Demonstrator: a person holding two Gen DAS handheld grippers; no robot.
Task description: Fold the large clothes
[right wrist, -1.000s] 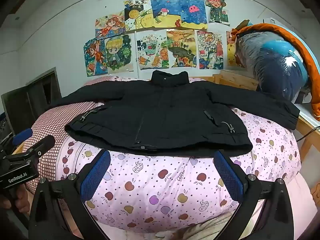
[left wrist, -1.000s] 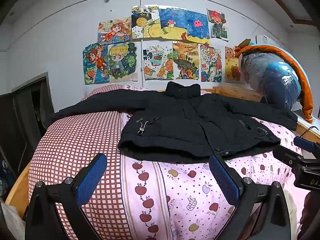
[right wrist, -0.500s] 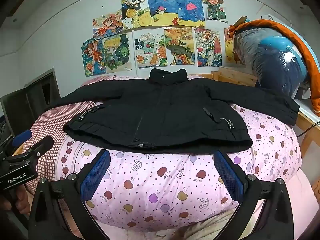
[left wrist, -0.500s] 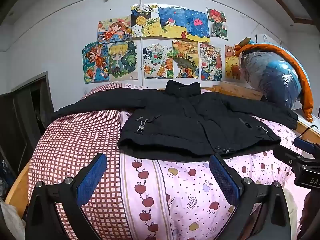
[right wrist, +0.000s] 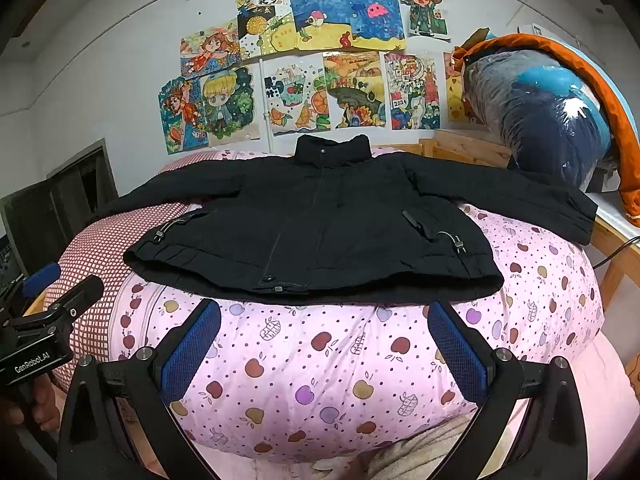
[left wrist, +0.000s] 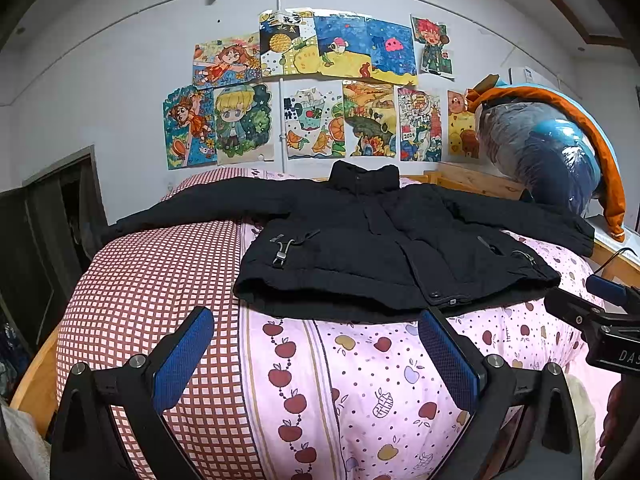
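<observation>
A black padded jacket (left wrist: 380, 244) (right wrist: 320, 220) lies flat and front-up on a bed, collar toward the wall and both sleeves spread wide. My left gripper (left wrist: 316, 356) is open, hovering short of the hem near the jacket's left half, nothing between its blue pads. My right gripper (right wrist: 324, 348) is open too, just below the hem near the zipper's bottom end. Each gripper shows in the other's view: the right gripper (left wrist: 592, 324) at the right edge, the left gripper (right wrist: 44, 320) at the left edge.
The bed carries a pink apple-print quilt (right wrist: 360, 352) and a red-checked cover (left wrist: 160, 280). A big plastic-wrapped bundle with an orange cover (right wrist: 560, 120) sits at the right on a wooden frame (right wrist: 468, 148). Drawings (left wrist: 320, 92) fill the wall. A dark doorway (left wrist: 52, 216) stands left.
Both grippers have edged a little closer to the jacket's hem, the right one tilting so the jacket sits lower in its view. Both stay open and the jacket has not moved.
</observation>
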